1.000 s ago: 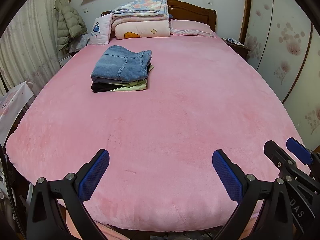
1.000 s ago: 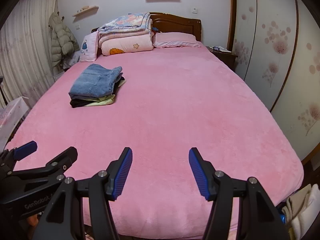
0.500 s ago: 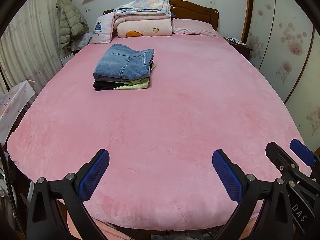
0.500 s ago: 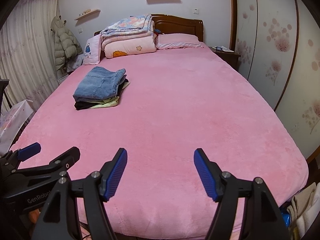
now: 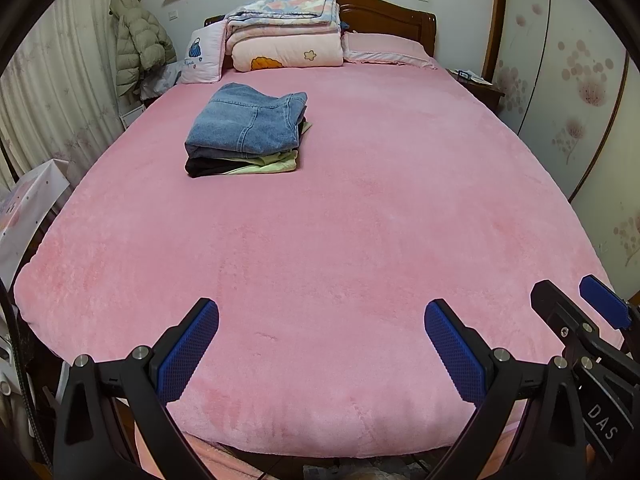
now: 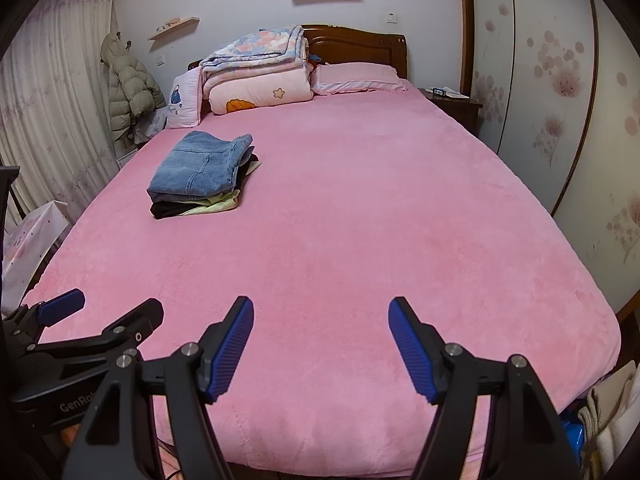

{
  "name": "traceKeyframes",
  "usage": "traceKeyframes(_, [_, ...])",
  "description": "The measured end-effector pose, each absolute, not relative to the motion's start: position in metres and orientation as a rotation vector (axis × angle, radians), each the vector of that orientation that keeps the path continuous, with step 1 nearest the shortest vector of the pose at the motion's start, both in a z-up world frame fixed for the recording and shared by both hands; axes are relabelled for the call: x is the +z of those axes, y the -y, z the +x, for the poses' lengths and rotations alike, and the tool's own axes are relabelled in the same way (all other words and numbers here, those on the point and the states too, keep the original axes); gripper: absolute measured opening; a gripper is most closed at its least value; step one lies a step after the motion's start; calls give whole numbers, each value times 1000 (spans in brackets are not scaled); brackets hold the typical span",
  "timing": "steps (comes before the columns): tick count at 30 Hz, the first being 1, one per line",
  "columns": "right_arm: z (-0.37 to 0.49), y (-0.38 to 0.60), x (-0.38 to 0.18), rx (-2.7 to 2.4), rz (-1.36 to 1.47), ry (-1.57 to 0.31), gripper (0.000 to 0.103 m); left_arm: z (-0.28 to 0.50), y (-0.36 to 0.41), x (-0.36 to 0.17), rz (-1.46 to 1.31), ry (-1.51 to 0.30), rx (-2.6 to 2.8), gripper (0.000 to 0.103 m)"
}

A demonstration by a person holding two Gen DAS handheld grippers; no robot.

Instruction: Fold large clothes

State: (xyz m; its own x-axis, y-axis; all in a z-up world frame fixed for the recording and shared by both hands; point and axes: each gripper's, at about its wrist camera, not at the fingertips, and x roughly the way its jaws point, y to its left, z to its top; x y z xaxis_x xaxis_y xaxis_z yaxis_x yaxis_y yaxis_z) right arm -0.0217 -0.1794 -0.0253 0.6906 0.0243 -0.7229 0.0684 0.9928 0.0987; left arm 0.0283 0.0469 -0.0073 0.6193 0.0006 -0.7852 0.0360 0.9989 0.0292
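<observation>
A stack of folded clothes (image 5: 244, 128) (image 6: 200, 172), blue jeans on top of black and pale green pieces, lies on the far left part of the pink bed (image 5: 360, 220) (image 6: 360, 220). My left gripper (image 5: 320, 312) hangs over the bed's near edge, open, with only blanket between its blue pads. My right gripper (image 6: 320, 306) hovers just to its right, also open and empty. Each gripper shows at the edge of the other's view: the right gripper (image 5: 568, 286), the left gripper (image 6: 116, 302). No garment is held.
Folded quilts (image 5: 284, 36) and pillows (image 5: 384, 50) sit against the wooden headboard. A puffy jacket (image 5: 136, 44) hangs at the left by the curtain. A nightstand (image 6: 452, 102) and wardrobe doors stand to the right. Light-coloured cloth (image 6: 608, 408) is piled by the bed's near right corner.
The right gripper's jaws have spread wider. Both grippers stay over the bed's near edge, and the stack has not moved.
</observation>
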Motion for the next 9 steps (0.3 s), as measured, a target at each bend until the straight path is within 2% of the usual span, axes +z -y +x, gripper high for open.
traceKeyframes(9, [-21,175,-32,-21,120,-823,71,30,-50,-10,52,-919,-20,102])
